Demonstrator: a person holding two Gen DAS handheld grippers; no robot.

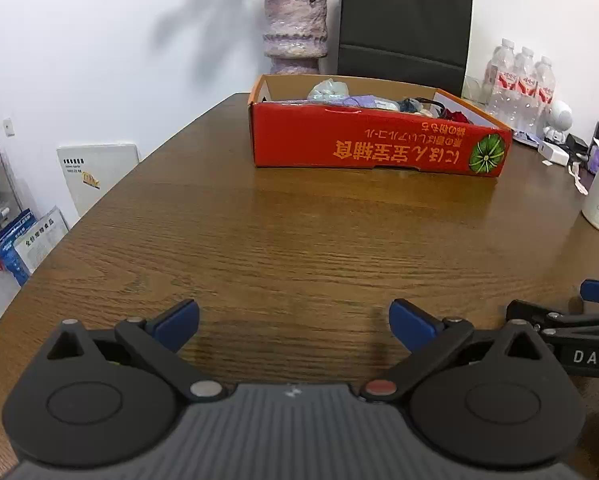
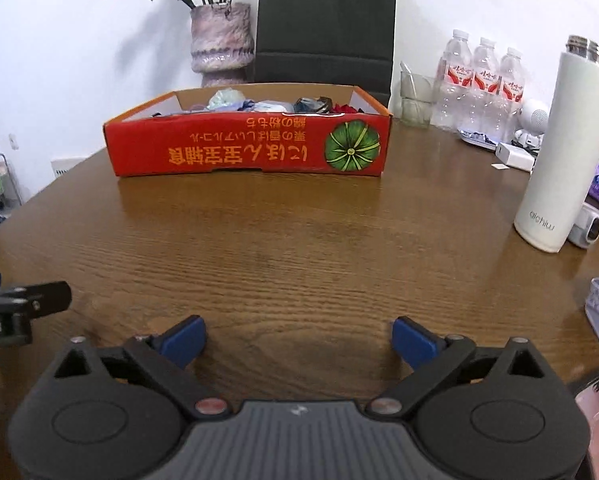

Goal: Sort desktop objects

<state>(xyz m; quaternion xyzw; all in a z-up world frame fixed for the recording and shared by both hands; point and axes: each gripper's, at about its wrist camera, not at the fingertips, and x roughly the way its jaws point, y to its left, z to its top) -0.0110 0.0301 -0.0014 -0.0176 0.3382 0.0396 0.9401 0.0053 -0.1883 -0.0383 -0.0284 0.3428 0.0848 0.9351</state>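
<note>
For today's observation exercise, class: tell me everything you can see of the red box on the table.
The red box is a shallow, open-topped cardboard tray with plain brown inner walls. Its near side carries orange writing, printed upside down, and a green pumpkin picture. It sits flat on the wooden table, towards the far edge, in front of a vase and a black bag. Small mixed items fill it. Nothing grips it.

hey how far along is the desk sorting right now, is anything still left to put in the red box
Looks mostly done: the red box already holds a heap of small items, and the wooden table in front of it is bare. In hand: nothing; the left claw and right claw are both open and empty. Possibly left: the white bottle and clutter along the right edge, if those count.
</note>
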